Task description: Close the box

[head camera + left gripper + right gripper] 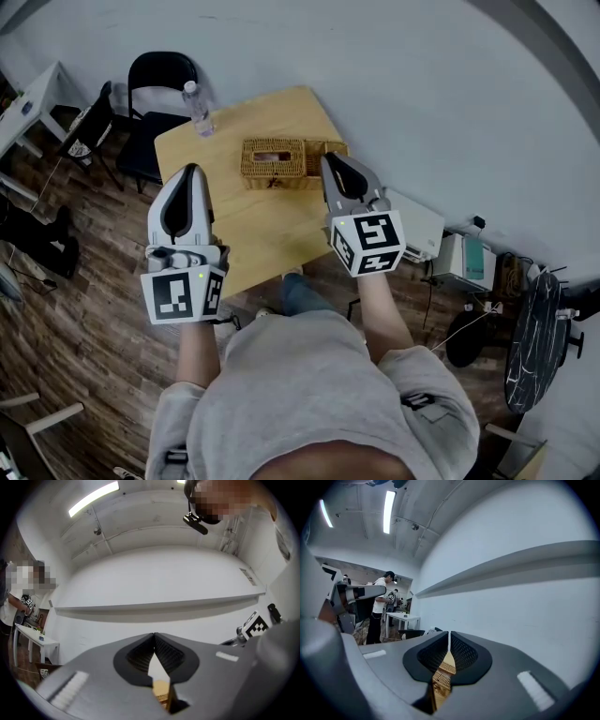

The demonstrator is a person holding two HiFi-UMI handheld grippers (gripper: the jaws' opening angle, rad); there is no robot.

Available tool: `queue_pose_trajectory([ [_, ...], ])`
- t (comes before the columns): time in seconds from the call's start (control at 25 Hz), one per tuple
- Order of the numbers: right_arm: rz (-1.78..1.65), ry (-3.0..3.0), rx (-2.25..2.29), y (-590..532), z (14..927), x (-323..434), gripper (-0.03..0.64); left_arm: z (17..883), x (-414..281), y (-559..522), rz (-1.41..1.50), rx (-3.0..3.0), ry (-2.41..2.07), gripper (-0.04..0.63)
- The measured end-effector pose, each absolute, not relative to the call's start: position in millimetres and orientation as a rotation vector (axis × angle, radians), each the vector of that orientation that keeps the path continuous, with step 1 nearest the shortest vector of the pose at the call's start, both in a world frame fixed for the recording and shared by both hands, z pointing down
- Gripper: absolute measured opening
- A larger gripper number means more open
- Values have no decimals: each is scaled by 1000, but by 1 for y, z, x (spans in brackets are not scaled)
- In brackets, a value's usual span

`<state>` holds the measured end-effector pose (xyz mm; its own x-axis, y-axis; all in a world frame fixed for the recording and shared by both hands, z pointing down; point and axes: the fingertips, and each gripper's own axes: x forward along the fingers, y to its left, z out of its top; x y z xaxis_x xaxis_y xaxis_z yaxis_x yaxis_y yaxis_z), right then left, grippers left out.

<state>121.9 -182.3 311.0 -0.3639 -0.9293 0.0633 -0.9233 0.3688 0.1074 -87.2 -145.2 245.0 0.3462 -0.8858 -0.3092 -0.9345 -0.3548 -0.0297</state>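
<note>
Nearest the camera in the head view, a grey sweatshirt is seen, with both forearms stretched forward. The left tongs are held over the near left part of the wooden table, the marker cube on their rear. The right tongs are held over the table's right side, with their own marker cube. In the left gripper view the left tongs are seen closed, tips touching, with nothing gripped; a bit of the wicker box is glimpsed through the gap lower down. In the right gripper view the right tongs are likewise closed tip to tip and empty, with the box visible behind the slit. The box is set on the far half of the table, ahead of both tongs and touched by neither; a dark oblong opening is seen in its top. A second wicker panel is seen at its right end, partly hidden by the right tongs; whether this is the lid cannot be told. A water bottle is stood upright at the far left corner of the table. A black chair is placed beyond it, against the white wall.
</note>
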Motion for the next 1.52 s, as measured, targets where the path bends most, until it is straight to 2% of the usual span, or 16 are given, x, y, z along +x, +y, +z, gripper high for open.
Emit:
queue_pose_trajectory([
  [0.64, -264, -2511, 1786, -149, 278, 132, 18, 244, -87, -132, 376, -2397, 1663, 58],
  [1.52, -282, -2511, 1830, -128, 271, 139, 18, 243, -77, -115, 369, -2413, 1636, 58],
])
